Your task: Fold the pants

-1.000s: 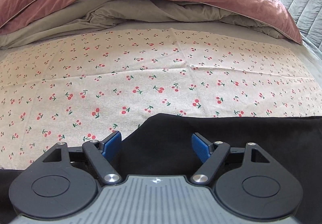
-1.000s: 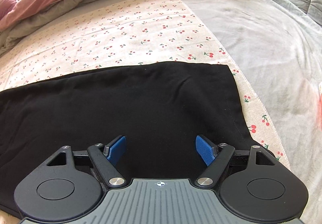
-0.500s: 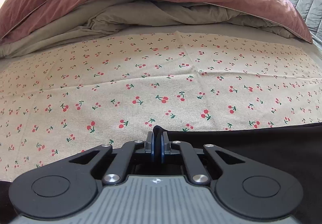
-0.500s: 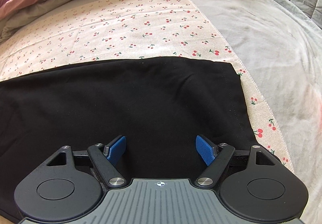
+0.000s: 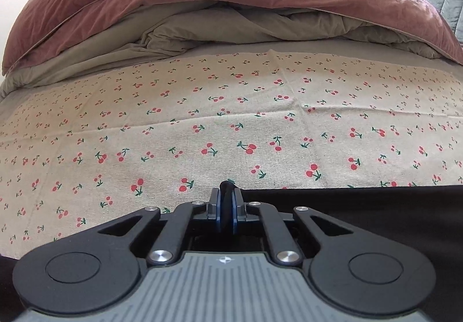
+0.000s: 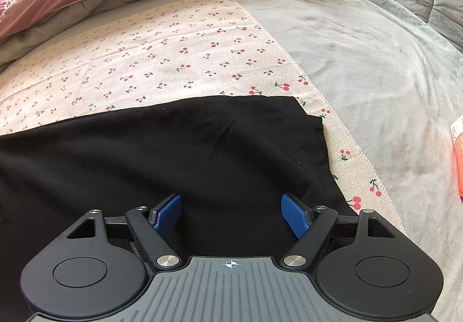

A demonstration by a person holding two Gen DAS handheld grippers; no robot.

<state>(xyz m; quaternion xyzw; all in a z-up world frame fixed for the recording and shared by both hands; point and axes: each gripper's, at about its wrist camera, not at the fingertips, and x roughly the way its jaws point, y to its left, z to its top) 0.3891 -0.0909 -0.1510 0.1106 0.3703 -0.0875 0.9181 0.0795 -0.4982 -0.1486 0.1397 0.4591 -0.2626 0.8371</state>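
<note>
Since one second before, the left gripper had closed and pinched a small fold of the pants at their far edge. Only the right view showed the right gripper wide apart above the pants lying on the cherry cloth, and an orange box.

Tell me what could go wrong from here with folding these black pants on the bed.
1. The left gripper pinches only a small tuft of the black pants at their edge; a pull might slip it free.
2. The right gripper is open above the fabric, so a lift by the left alone could drag the pants crooked.
3. The pants lie on a loose cherry-print cloth, which the fingers might catch too, bunching it.
</note>
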